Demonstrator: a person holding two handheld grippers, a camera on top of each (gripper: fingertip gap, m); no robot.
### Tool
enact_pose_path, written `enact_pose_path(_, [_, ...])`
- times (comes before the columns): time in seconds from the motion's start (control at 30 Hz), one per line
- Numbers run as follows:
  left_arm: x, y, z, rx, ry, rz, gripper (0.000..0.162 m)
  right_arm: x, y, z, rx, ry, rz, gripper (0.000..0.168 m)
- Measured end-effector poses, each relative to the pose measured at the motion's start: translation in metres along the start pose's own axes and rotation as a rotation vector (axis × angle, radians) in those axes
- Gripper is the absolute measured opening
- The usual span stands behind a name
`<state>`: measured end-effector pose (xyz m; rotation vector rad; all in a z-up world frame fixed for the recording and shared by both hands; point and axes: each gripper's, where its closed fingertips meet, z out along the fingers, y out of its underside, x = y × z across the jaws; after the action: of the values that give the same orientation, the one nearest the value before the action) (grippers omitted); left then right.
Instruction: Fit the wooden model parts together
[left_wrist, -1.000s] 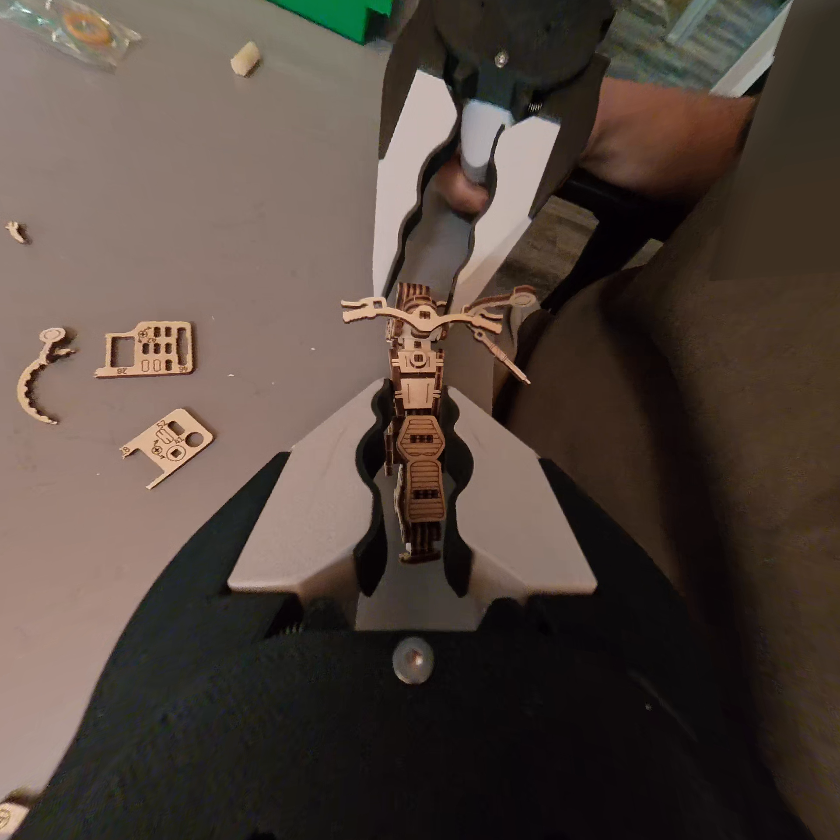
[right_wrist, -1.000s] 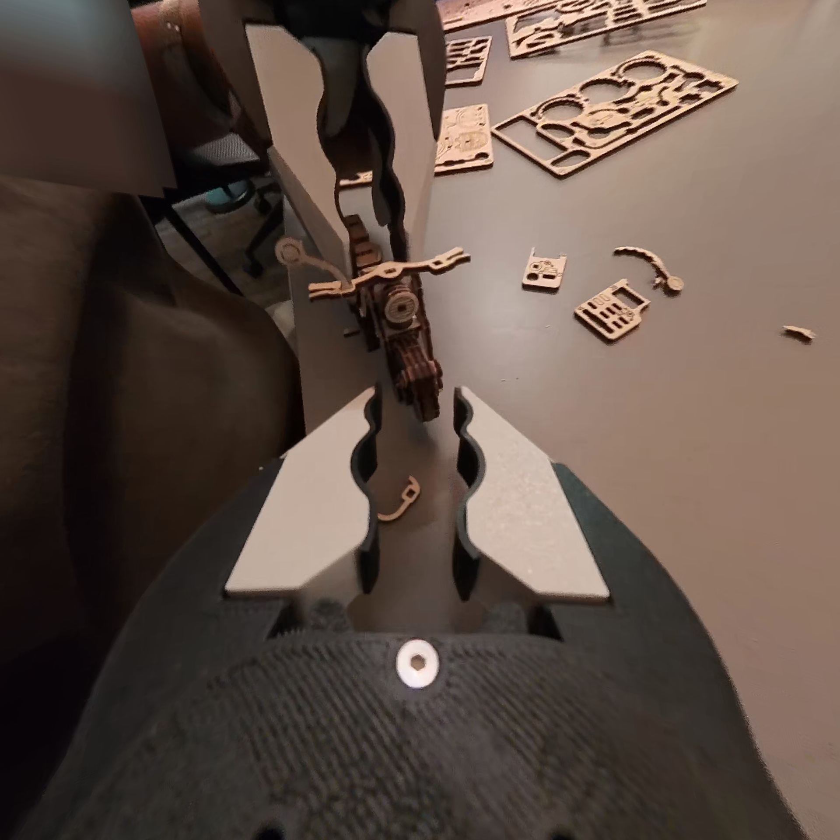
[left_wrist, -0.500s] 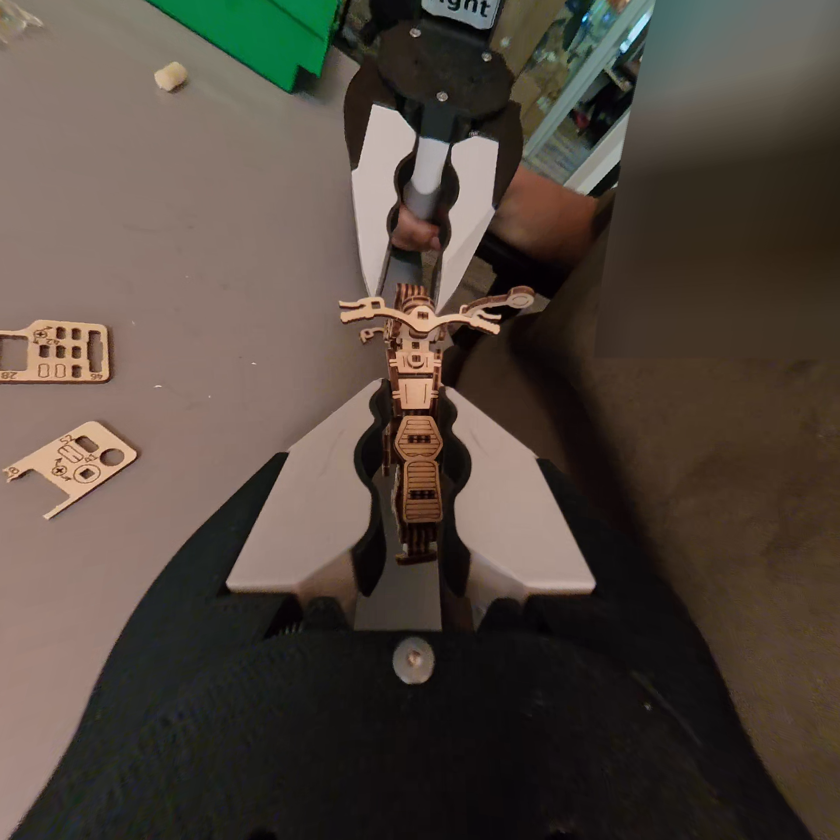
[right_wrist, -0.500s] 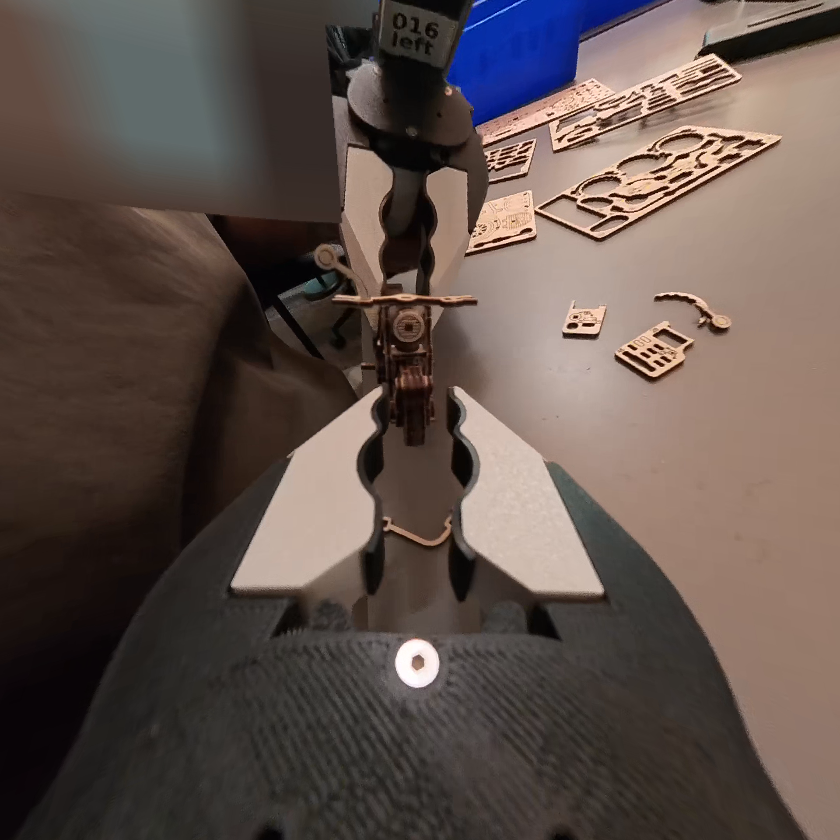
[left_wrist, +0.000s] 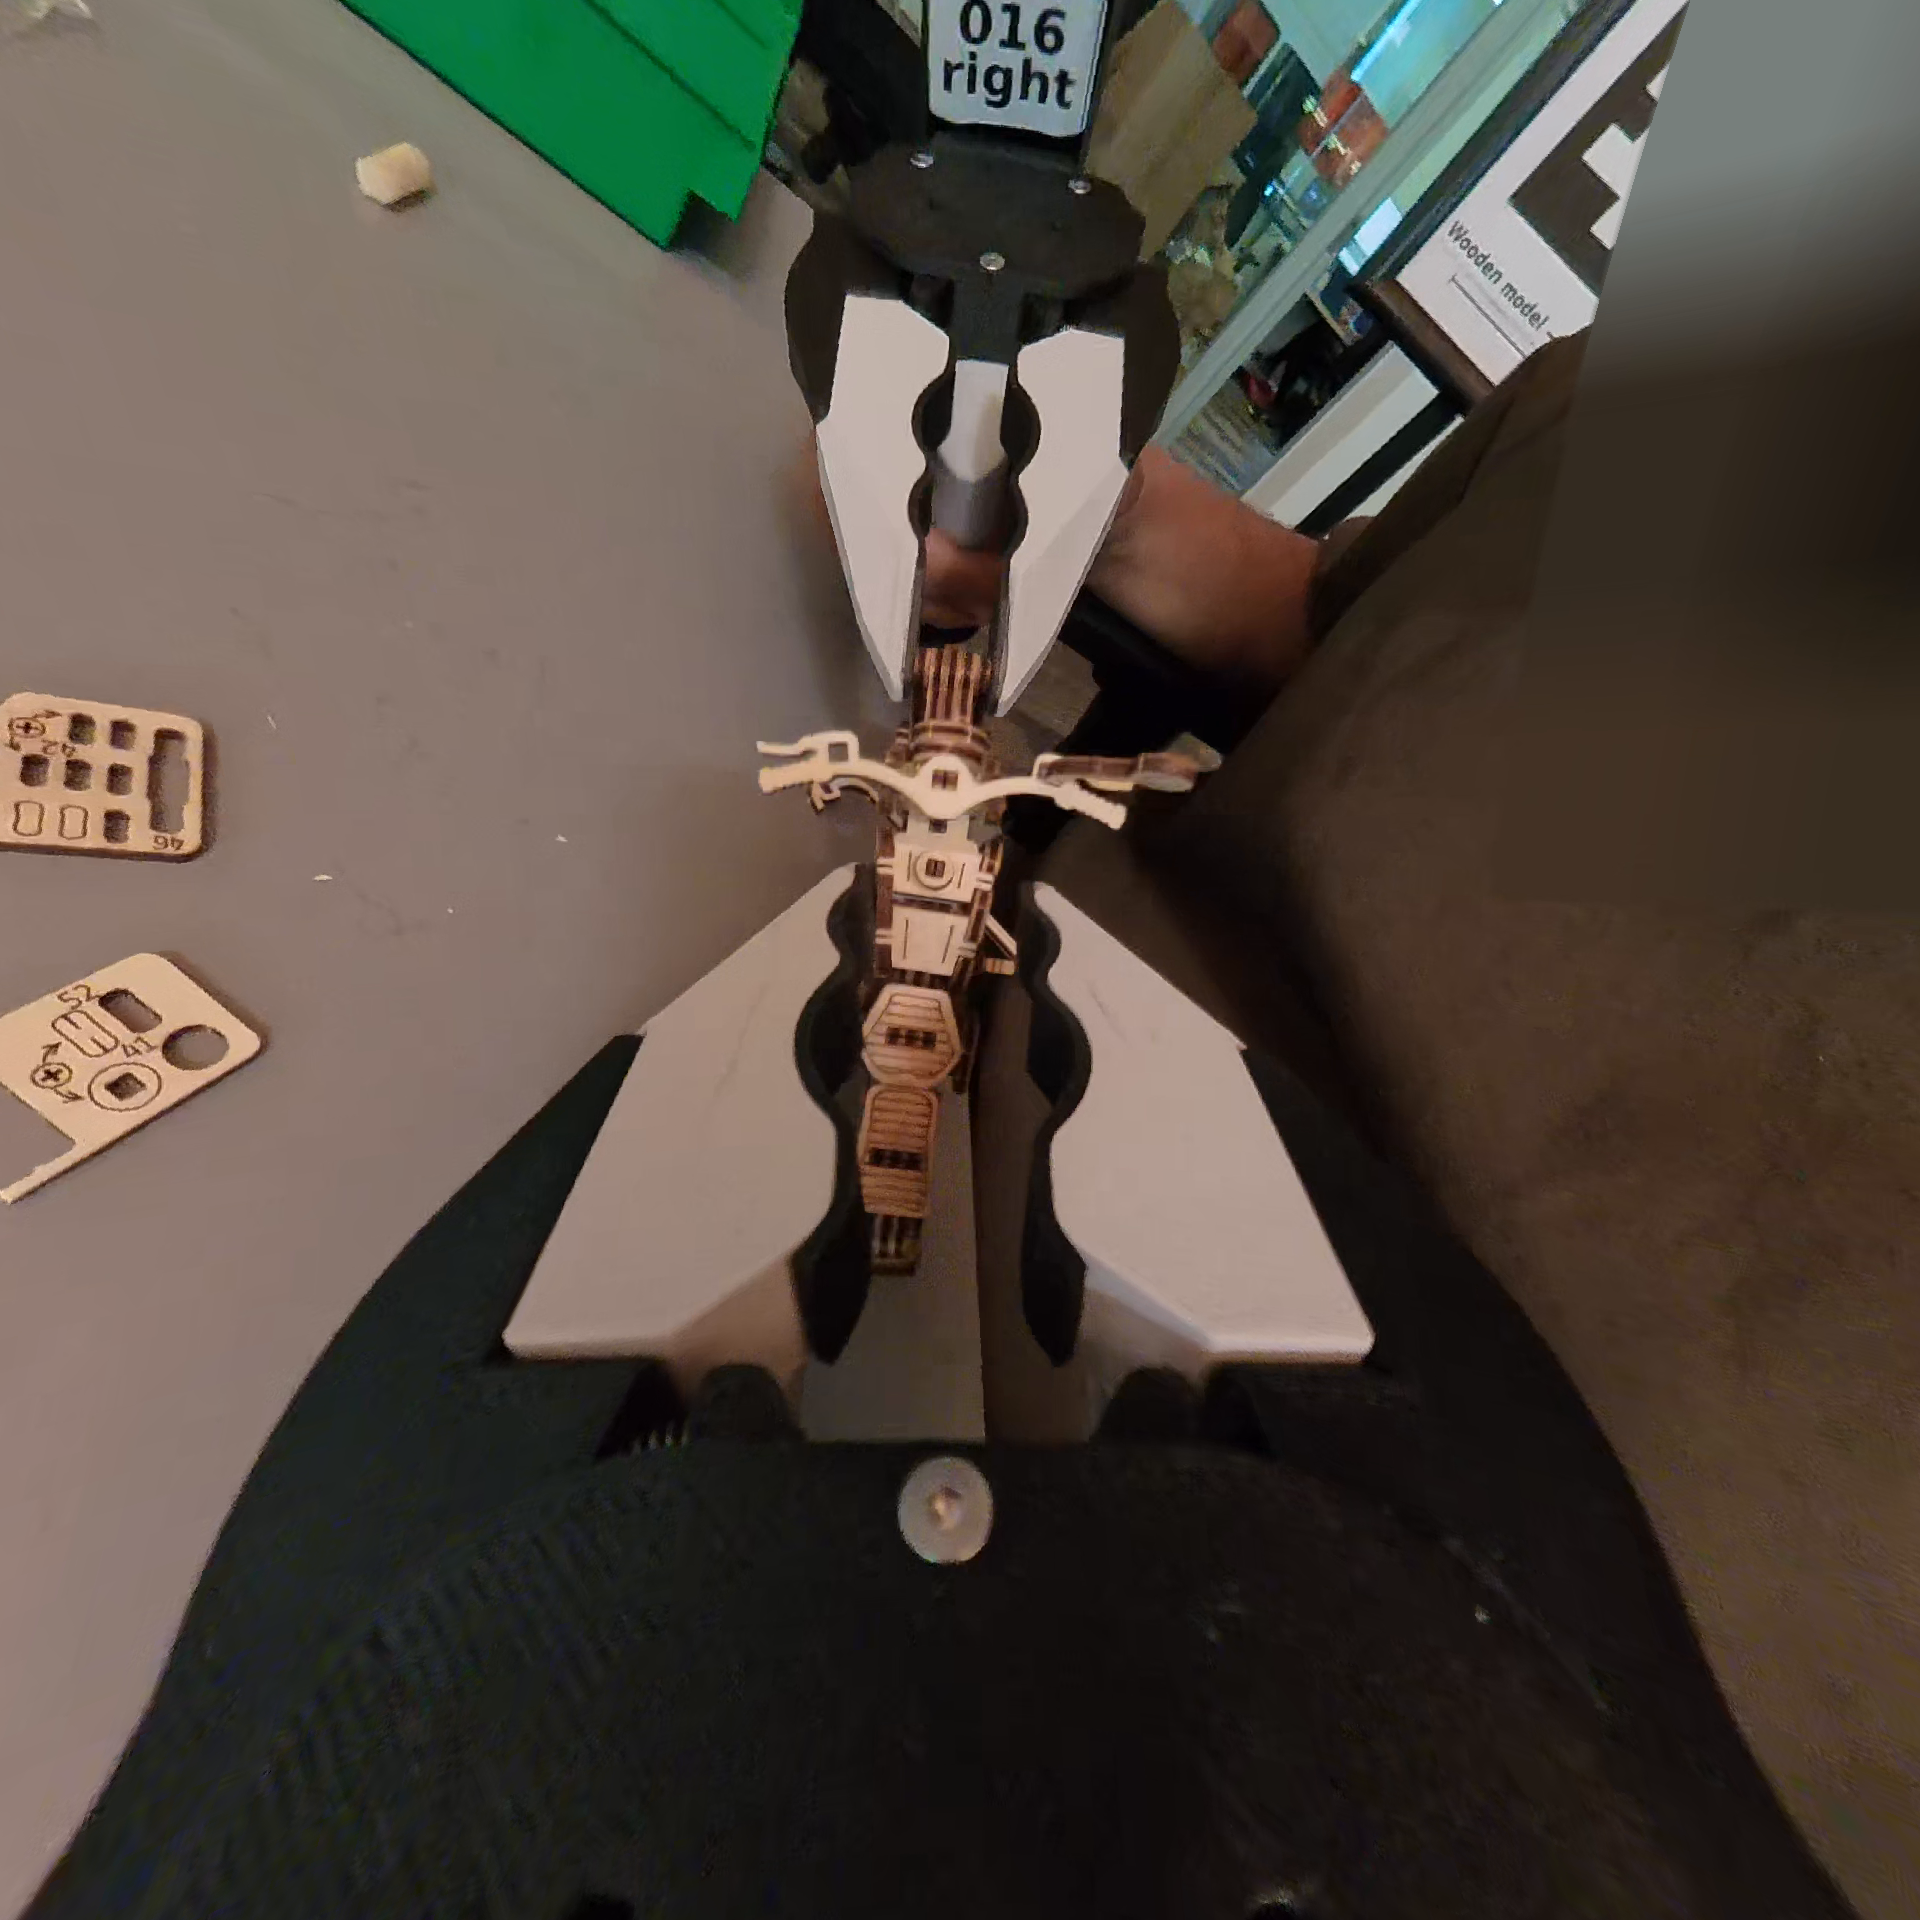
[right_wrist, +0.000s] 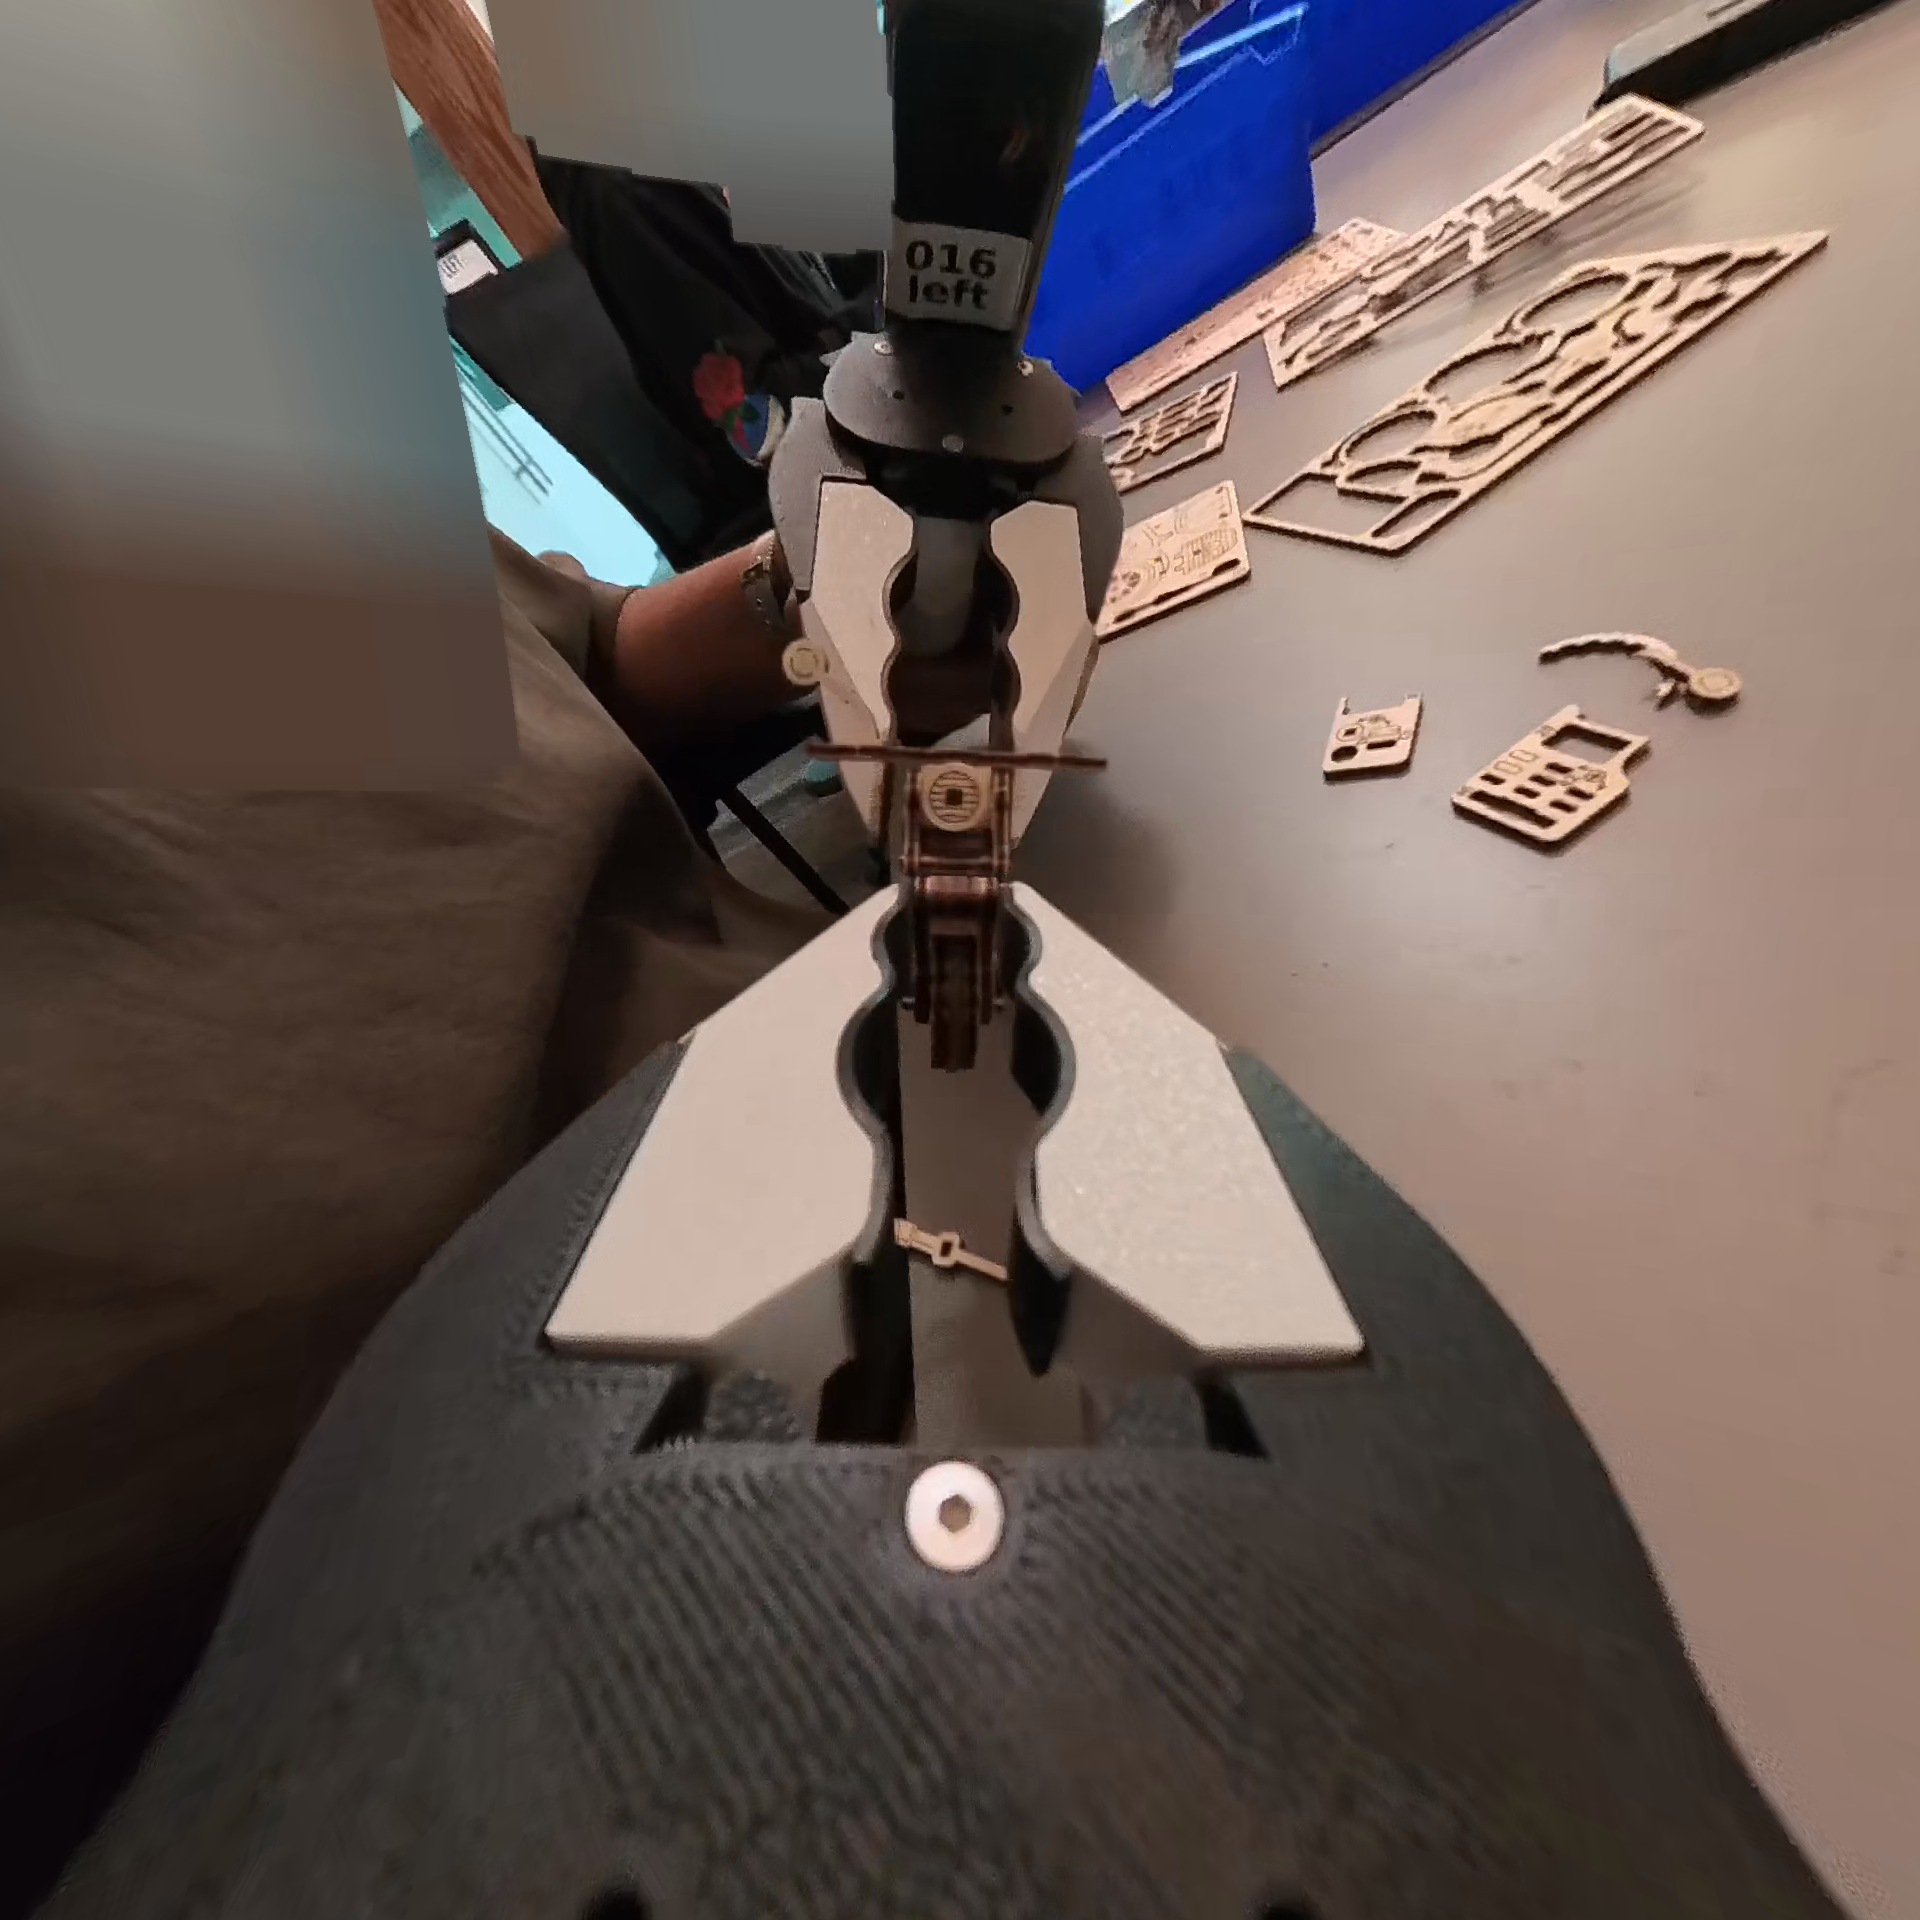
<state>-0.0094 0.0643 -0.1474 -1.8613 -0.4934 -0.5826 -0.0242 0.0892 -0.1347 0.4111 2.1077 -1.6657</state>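
Note:
A wooden motorcycle model (left_wrist: 923, 1049) is held above the table edge. My left gripper (left_wrist: 940, 888) is shut on its body, with the seat and rear wheel between the fingers and the handlebar (left_wrist: 940, 781) ahead of the tips. My right gripper (left_wrist: 951, 698) faces it, fingertips on either side of the front wheel. In the right wrist view the model (right_wrist: 951, 800) shows head-on, its front wheel between my right gripper's (right_wrist: 953, 909) tips, with the left gripper (right_wrist: 951, 821) behind it. A small wooden part (right_wrist: 951, 1252) is wedged across the right fingers, farther back.
On the grey table (left_wrist: 416, 520) lie two punched-out wooden cards (left_wrist: 99, 774) (left_wrist: 114, 1060), a green box (left_wrist: 623, 94) and a white lump (left_wrist: 393, 171). The right wrist view shows wooden sheets (right_wrist: 1538, 384), loose pieces (right_wrist: 1548, 784) (right_wrist: 1652, 670), a blue bin (right_wrist: 1174, 197) and the person's brown clothing (right_wrist: 260, 1039). One gripper's finger ends stand about 4 centimeters off the other's. It is some 25 centimeters from my right tips to the white lump (left_wrist: 393, 171).
Both grippers have lifted and levelled to face each other. The right gripper has closed in until its tips flank the model's front wheel. The small part has turned crosswise between the right fingers.

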Motion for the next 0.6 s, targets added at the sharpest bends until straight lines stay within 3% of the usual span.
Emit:
enact_pose_path(0.37, [-0.005, 0.003, 0.004, -0.01, -0.02, -0.001, 0.019, 0.003, 0.005, 0.005, -0.013, -0.001, 0.058, 0.013])
enact_pose_path(0.47, [-0.009, -0.006, 0.0, 0.054, -0.014, -0.065, 0.019, 0.005, -0.007, 0.001, 0.056, 0.012, 0.068, 0.031])
enact_pose_path(0.6, [-0.01, -0.031, -0.016, 0.234, 0.064, -0.201, 0.019, 0.018, -0.023, -0.012, 0.162, 0.075, 0.102, 0.039])
